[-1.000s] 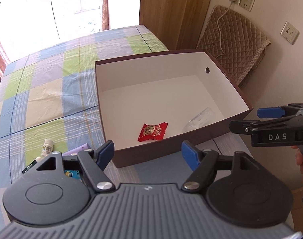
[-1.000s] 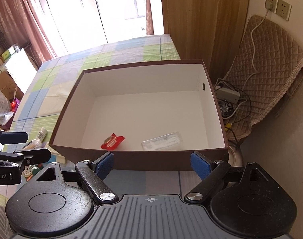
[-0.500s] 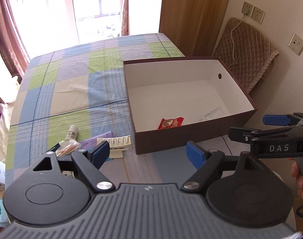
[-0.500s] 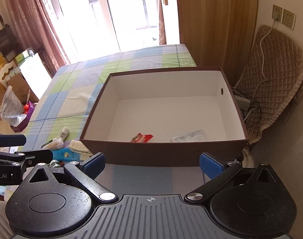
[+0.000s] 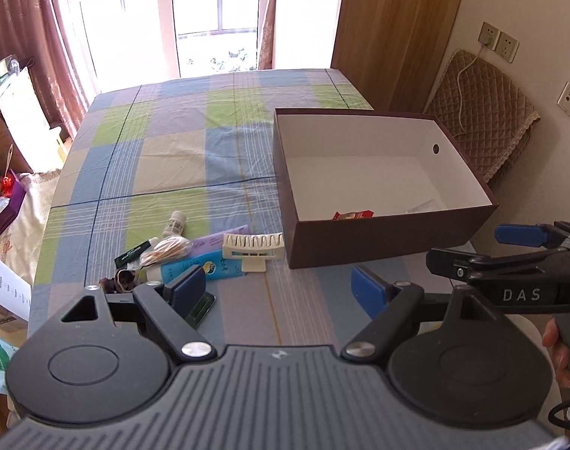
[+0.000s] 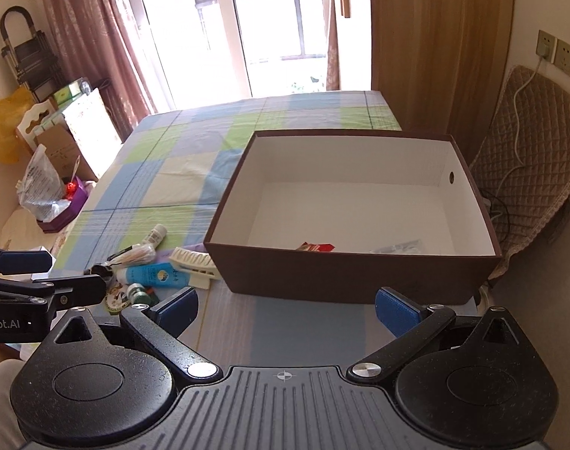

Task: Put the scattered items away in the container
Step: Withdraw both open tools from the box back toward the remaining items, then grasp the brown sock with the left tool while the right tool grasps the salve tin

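**Both grippers empty above the table, clutter lying left of the box**

You held your left gripper (image 5: 277,287) with its blue pads spread wide, nothing between them, above the checked tablecloth (image 5: 164,157). Your right gripper (image 6: 286,305) was likewise spread and empty, facing the near wall of the brown box (image 6: 352,273).

In the left wrist view the box (image 5: 390,236) sat at about 2 o'clock from your pads. Inside it, by the near wall, lay a red snack packet (image 5: 352,215) and, toward 3 o'clock from that, what looked like a clear plastic wrapper (image 5: 423,207), mostly hidden by the wall.

The loose items lay clustered at 10 o'clock from your left pads: a cream comb-like plastic piece (image 5: 253,249) just beside the box's left corner, a blue tube (image 5: 200,267) touching it, a purple packet (image 5: 217,240), a bundle of cotton swabs (image 5: 166,250) and a small white bottle (image 5: 175,224) farthest out.
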Available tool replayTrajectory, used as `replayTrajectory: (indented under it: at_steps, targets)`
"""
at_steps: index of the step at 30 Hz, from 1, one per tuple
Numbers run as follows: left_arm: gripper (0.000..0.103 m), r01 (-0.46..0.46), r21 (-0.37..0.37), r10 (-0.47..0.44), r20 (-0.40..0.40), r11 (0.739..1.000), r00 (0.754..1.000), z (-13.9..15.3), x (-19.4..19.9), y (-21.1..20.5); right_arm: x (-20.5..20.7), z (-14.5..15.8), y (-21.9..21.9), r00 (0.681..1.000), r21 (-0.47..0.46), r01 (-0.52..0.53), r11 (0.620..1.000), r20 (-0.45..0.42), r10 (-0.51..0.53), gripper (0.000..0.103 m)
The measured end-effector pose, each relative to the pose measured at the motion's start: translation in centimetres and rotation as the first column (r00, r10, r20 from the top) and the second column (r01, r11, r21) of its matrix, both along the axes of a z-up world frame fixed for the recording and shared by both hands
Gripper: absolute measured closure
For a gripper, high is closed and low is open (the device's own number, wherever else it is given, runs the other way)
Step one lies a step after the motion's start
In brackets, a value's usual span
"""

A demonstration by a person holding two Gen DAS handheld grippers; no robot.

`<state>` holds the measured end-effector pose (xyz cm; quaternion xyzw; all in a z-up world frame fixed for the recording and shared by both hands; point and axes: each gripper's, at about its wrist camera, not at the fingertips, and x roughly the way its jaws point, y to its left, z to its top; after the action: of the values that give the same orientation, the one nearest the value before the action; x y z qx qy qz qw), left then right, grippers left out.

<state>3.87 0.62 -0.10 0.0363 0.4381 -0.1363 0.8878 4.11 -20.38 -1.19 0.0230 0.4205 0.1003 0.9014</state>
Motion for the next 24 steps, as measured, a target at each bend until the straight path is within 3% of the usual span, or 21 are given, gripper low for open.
replayTrajectory:
  at_steps: [12,24]
  targets:
    - [0.021,-0.051,0.010,0.051,0.000,0.999,0.999,-1.4,-1.2,3.2,-0.3,-1.8,2.9,0.998,0.008,-0.063,0.998,-0.020,0.063,0.000]
    - [0.021,-0.138,0.052,0.139,-0.016,0.989,0.990,-5.2,-1.6,9.2,0.7,-5.0,5.5,0.988,0.058,-0.146,0.988,-0.040,0.148,0.000]
